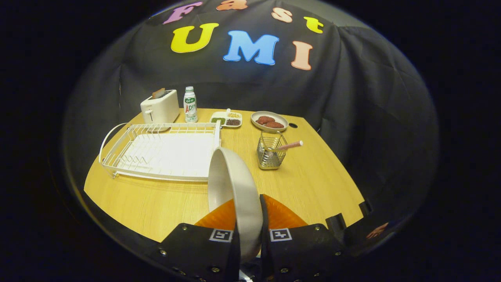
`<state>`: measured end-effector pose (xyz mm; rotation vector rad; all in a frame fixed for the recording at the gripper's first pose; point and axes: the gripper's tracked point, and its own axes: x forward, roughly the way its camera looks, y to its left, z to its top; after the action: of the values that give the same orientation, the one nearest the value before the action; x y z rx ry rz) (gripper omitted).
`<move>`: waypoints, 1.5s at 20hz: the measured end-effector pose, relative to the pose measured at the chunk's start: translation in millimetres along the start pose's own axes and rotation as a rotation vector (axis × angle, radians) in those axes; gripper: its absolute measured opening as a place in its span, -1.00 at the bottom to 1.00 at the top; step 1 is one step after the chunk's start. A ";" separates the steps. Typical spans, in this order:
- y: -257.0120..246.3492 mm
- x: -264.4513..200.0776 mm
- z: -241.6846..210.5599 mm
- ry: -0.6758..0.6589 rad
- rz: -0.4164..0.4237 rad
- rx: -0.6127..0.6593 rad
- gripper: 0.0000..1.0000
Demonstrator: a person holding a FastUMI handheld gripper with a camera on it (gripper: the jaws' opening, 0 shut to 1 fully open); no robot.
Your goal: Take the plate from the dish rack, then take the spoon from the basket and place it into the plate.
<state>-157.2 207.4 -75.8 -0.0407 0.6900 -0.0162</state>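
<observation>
The tongs [249,231] are clenched on the plate [234,196], one finger pressing each face of it, so the plate stands on edge between them, raised above the near part of the wooden bench [313,184]. Its rim runs from the fingers up and away toward the far side, leaning a little to the left, with the hollow face turned left toward the dish rack [160,150] and the rounded underside turned right. The plate's far rim overlaps the near right corner of the rack as seen from here; whether they touch cannot be told. The white wire rack lies on the left half of the bench, its long side running left to right. To the right of the plate and farther off stands a small wire basket [271,153], holding the spoon [285,147]; the spoon's striped handle sticks out over the basket's rim and points right and slightly up, its bowl down inside the basket. Beyond the basket, an oval dish of brown patties [269,120] sits near the far edge. Left of it lies a small divided tray [226,118], then an upright drink bottle [190,104], then a white toaster [160,107] with a slice in its slot at the far left corner, just behind the rack.
</observation>
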 end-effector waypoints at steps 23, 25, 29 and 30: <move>58.7 42.5 -74.9 0.221 0.295 0.494 -0.35; 48.8 46.1 -77.4 0.221 0.263 0.478 -0.33; 35.5 46.6 -59.2 0.164 0.256 0.491 -0.27; 32.7 46.5 -50.5 0.141 0.255 0.493 -0.27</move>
<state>-153.5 237.1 -145.7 0.5259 0.8120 0.0561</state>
